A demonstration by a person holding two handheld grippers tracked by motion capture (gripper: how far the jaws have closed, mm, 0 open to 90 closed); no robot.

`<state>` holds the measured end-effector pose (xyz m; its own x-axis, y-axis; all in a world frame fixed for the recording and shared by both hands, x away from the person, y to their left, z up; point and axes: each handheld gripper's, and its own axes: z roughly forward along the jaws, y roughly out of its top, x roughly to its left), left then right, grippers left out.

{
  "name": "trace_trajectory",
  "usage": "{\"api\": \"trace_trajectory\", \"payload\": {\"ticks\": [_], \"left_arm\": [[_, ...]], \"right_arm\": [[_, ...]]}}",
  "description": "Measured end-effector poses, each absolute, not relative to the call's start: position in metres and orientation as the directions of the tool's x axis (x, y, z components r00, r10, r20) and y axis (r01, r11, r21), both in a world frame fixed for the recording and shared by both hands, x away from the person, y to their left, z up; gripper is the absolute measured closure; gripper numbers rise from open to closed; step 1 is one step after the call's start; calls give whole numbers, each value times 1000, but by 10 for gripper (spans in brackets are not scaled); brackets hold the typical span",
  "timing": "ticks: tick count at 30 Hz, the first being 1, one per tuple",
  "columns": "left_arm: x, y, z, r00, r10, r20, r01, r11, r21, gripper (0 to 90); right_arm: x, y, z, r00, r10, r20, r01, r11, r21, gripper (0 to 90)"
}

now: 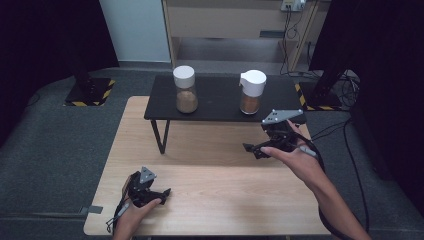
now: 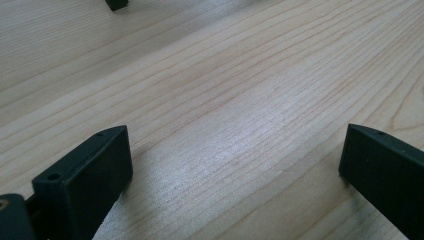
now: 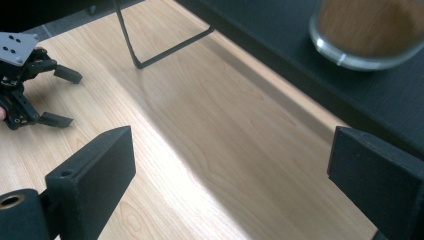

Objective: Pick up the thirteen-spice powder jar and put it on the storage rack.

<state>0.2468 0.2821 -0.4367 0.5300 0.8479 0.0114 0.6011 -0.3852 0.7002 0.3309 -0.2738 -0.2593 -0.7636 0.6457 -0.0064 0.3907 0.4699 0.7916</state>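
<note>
Hovering right gripper (image 1: pixel 252 148) open near jar (image 1: pixel 251 92).

A low shelf (image 1: pixel 220 95) stands on the far part of the table (image 1: pixel 210 190), its legs resting on the tabletop. On the shelf stand two jars, well apart: the left jar (image 1: pixel 185 90) toward the shelf's left half, the right jar (image 1: pixel 251 92) toward its right (both upright). The right gripper (image 1: pixel 256 148) is just in front of the shelf, below the right jar. The left gripper (image 1: pixel 162 194) sits at the table's near left edge.
</note>
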Motion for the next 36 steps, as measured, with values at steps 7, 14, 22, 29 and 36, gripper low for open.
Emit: {"api": "trace_trajectory", "payload": {"ticks": [7, 14, 22, 29, 36], "left_arm": [[247, 282, -437, 530, 848, 11, 601, -385, 700, 0], [247, 282, -437, 531, 848, 11, 601, -386, 700, 0], [247, 282, -437, 531, 847, 11, 601, -386, 700, 0], [247, 282, -437, 531, 847, 11, 601, -386, 700, 0], [247, 282, -437, 531, 847, 11, 601, -386, 700, 0]], "right_arm": [[326, -274, -280, -766, 643, 6, 401, 470, 786, 60], [323, -269, -296, -769, 639, 0, 402, 483, 778, 60], [320, -273, -302, -765, 644, 5, 400, 469, 788, 59], [316, -281, -313, -752, 659, 13, 409, 451, 793, 60], [312, -286, -325, -745, 666, 25, 421, 441, 793, 59]]}}
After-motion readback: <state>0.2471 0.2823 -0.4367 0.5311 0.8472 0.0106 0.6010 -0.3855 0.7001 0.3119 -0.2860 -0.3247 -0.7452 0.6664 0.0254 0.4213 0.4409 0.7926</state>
